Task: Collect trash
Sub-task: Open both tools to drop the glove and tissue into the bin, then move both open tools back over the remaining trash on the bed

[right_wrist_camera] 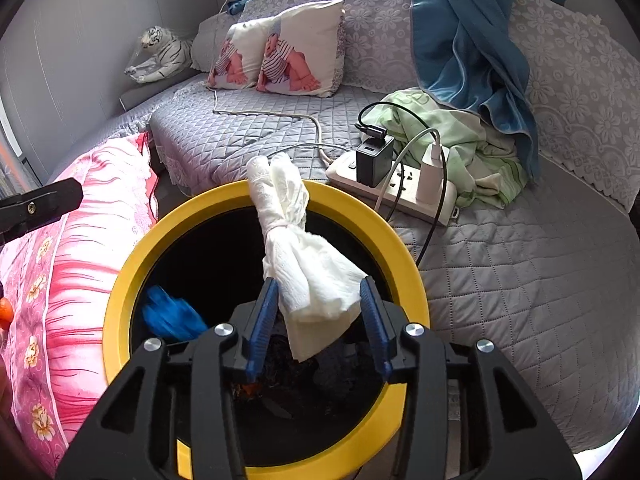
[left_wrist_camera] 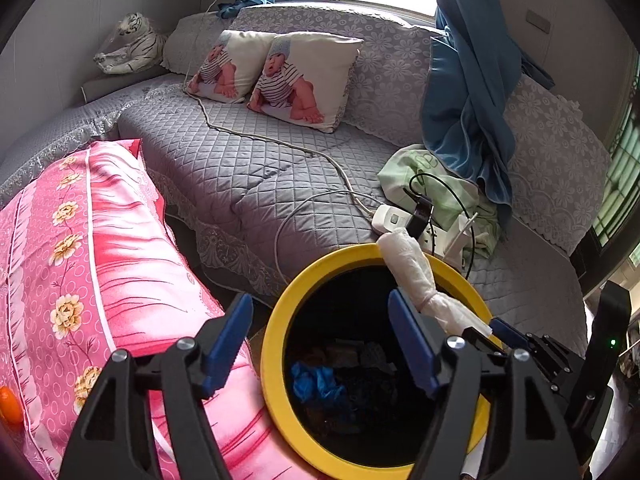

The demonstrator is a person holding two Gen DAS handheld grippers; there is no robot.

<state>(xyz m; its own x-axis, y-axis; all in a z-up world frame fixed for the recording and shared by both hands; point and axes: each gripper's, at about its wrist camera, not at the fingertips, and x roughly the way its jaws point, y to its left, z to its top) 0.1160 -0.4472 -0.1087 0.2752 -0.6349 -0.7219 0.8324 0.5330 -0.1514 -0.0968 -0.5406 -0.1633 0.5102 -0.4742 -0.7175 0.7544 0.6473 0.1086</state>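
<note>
Beside the sofa, from left to right: 1 pink floral pillow [left_wrist_camera: 100, 264]; left tongs [left_wrist_camera: 320, 344], spread open and gripping nothing, poised over the bin; 1 yellow-rimmed bin [right_wrist_camera: 132, 264] holding dark scraps and 1 blue wad [right_wrist_camera: 172, 316]; right tongs [right_wrist_camera: 320, 328], with 1 white tissue bundle [right_wrist_camera: 304, 264] sitting between its blue pads above the bin mouth, grip uncertain; 1 white power strip [right_wrist_camera: 400, 192] with 2 chargers on the grey quilted sofa [right_wrist_camera: 520, 264]; 1 green cloth [right_wrist_camera: 472, 152].
</note>
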